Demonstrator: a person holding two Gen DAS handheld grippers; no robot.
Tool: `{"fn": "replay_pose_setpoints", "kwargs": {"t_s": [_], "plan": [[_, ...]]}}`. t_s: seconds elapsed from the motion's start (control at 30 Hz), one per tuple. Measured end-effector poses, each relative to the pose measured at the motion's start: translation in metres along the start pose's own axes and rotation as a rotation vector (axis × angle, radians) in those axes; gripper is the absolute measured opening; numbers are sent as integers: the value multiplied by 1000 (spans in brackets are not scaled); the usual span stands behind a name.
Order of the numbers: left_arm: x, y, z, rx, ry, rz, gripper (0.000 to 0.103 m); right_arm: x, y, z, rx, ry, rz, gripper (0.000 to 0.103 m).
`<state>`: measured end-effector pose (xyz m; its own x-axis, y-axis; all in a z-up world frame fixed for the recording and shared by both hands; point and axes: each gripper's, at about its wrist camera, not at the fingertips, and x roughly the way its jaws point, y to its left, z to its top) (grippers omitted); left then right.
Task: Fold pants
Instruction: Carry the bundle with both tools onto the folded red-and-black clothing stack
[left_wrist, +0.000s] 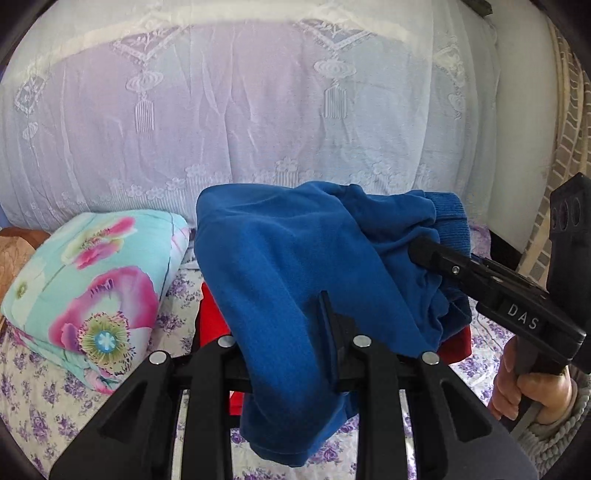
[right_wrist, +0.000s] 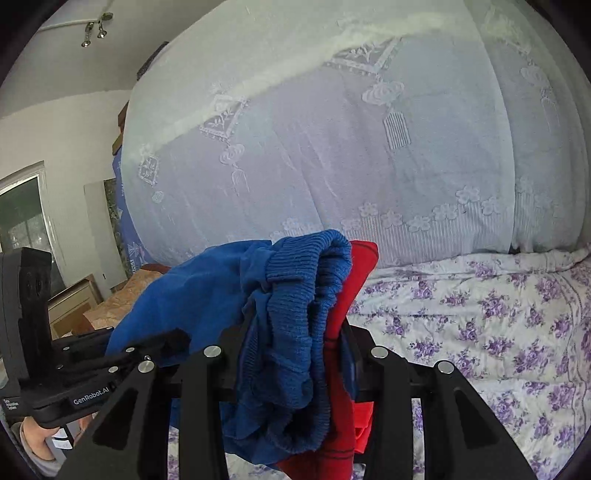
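The blue pants (left_wrist: 288, 258) hang in the air above the bed, bunched between both grippers. My left gripper (left_wrist: 280, 317) is shut on a fold of the smooth blue cloth, which drapes over and hides one finger. My right gripper (left_wrist: 421, 251) comes in from the right and bites the pants by the ribbed band (left_wrist: 450, 218). In the right wrist view the ribbed band (right_wrist: 295, 284) sits between the fingers of my right gripper (right_wrist: 295, 328), shut on it, with red cloth (right_wrist: 356, 295) caught beside it. My left gripper (right_wrist: 173, 341) shows at the left, clamped on the blue cloth.
A folded floral quilt (left_wrist: 92, 288) lies on the bed at the left. The bed sheet (right_wrist: 480, 332) with purple flowers spreads out to the right. A tall pile under a white lace cover (left_wrist: 258, 110) fills the back. A hand (left_wrist: 532, 387) holds the right gripper's handle.
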<state>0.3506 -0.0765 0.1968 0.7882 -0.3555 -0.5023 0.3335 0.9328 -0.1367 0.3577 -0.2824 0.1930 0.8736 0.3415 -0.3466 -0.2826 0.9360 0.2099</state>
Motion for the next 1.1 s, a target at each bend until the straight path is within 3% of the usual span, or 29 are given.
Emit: {"fn": "replay_pose_setpoints", "kwargs": {"t_s": [0.17,0.23,0.27,0.3,0.37,0.47,0.57,0.67,0.7,0.83,0.9,1.03,1.1], "plan": [[100,40,-39,-86,160,13,30,97,-49,-58,68,161,-84,45],[130,54,-61,-124,179,21,46,109,-68,-77,111,132,-74,57],[136,62,-68,-152,155,19,64,110,-76,-80,147,123,-39,59],[141,69,-72,-183,143,17,73,112,-79,-82,172,123,-21,65],[145,75,-76,-220,146,-27,74,111,-75,-81,147,122,-36,68],[137,69,-74,-187,133,-1,74,104,-68,-72,99,116,-67,76],[116,66,-67,-176,80,37,72,73,-61,-59,48,38,-105,77],[92,72,-60,-192,41,27,72,37,-56,-47,32,-68,-114,77],[85,71,-57,-192,28,26,72,29,-52,-43,23,-89,-108,76],[68,59,-46,-153,1,19,72,21,-21,-33,-84,-89,-68,40],[72,48,-43,-128,14,24,72,31,-8,-32,-111,-55,-59,30],[99,36,-43,-101,74,66,72,73,-14,-42,-116,59,-152,20],[130,36,-52,-98,174,108,75,102,-40,-59,-56,131,-195,20]]}}
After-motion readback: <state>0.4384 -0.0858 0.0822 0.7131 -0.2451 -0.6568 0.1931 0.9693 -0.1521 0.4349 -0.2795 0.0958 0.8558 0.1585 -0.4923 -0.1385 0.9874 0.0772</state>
